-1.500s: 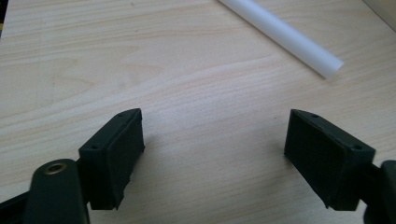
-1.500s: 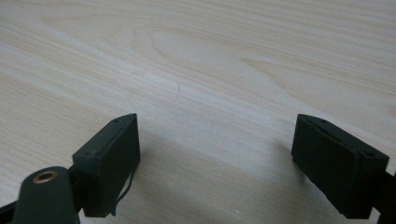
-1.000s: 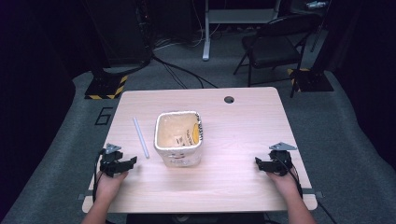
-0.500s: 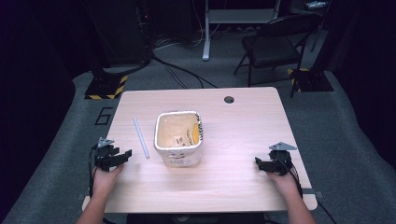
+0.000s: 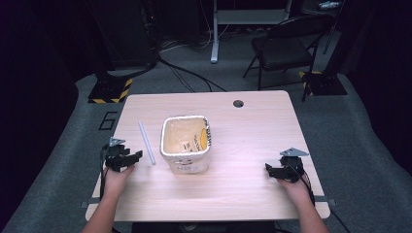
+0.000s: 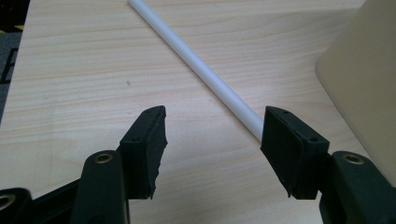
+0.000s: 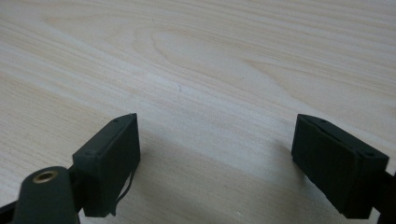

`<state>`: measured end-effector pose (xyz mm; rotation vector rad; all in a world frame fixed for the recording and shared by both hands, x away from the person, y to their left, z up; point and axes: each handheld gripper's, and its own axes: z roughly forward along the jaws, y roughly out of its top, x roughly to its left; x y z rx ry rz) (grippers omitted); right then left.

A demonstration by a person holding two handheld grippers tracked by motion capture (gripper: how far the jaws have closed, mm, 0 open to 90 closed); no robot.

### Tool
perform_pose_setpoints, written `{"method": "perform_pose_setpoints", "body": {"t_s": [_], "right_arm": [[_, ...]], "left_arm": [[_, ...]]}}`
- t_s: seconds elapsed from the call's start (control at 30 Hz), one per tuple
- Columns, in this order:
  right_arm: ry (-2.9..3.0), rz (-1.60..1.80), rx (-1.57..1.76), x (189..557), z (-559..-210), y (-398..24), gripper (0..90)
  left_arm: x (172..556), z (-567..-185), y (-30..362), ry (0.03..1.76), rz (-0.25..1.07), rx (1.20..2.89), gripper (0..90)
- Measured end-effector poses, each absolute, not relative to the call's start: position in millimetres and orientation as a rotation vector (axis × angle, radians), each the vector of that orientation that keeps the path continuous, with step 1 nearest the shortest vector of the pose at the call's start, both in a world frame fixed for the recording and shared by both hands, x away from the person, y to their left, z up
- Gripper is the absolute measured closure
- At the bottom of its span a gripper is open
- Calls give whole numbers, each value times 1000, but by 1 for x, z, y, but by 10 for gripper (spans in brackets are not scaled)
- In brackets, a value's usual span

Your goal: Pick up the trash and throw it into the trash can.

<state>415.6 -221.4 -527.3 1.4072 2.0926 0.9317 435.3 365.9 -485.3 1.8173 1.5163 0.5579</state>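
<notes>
A thin white tube (image 5: 146, 141) lies on the wooden table (image 5: 243, 136), just left of a cream square tub (image 5: 186, 143) with a printed wrapper inside. My left gripper (image 5: 135, 156) is open beside the tube's near end. In the left gripper view the tube (image 6: 196, 68) runs diagonally away and its near end passes behind the right jaw, while the tub wall (image 6: 364, 74) fills the right edge. My left gripper (image 6: 212, 140) holds nothing. My right gripper (image 5: 268, 170) rests open at the table's right front. In the right gripper view, my right gripper (image 7: 217, 158) has bare wood between its jaws.
A round cable hole (image 5: 238, 103) sits near the table's far edge. A folding chair (image 5: 284, 46) and a desk leg (image 5: 214, 29) stand on the grey carpet beyond the table. A yellow-black striped base (image 5: 108, 90) lies at the far left.
My left gripper has moved forward and a little to the right, toward the near end of the white tube. The right gripper has stayed in place.
</notes>
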Motion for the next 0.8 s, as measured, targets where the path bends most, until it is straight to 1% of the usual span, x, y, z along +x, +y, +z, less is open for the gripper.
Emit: {"method": "perform_pose_setpoints", "body": {"t_s": [0.27, 0.37, 0.53, 0.8], "right_arm": [[2098, 932, 1406, 416, -527, -221, 147], [2098, 932, 1402, 416, -527, -221, 147], [2098, 932, 1402, 416, -527, -221, 148], [2100, 932, 1396, 416, -527, -221, 147]], "left_arm": [[448, -492, 356, 1536, 540, 1798, 418], [450, -494, 354, 1537, 537, 1808, 446], [454, -500, 348, 1535, 526, 1813, 467], [462, -509, 340, 1548, 540, 1815, 450]]}}
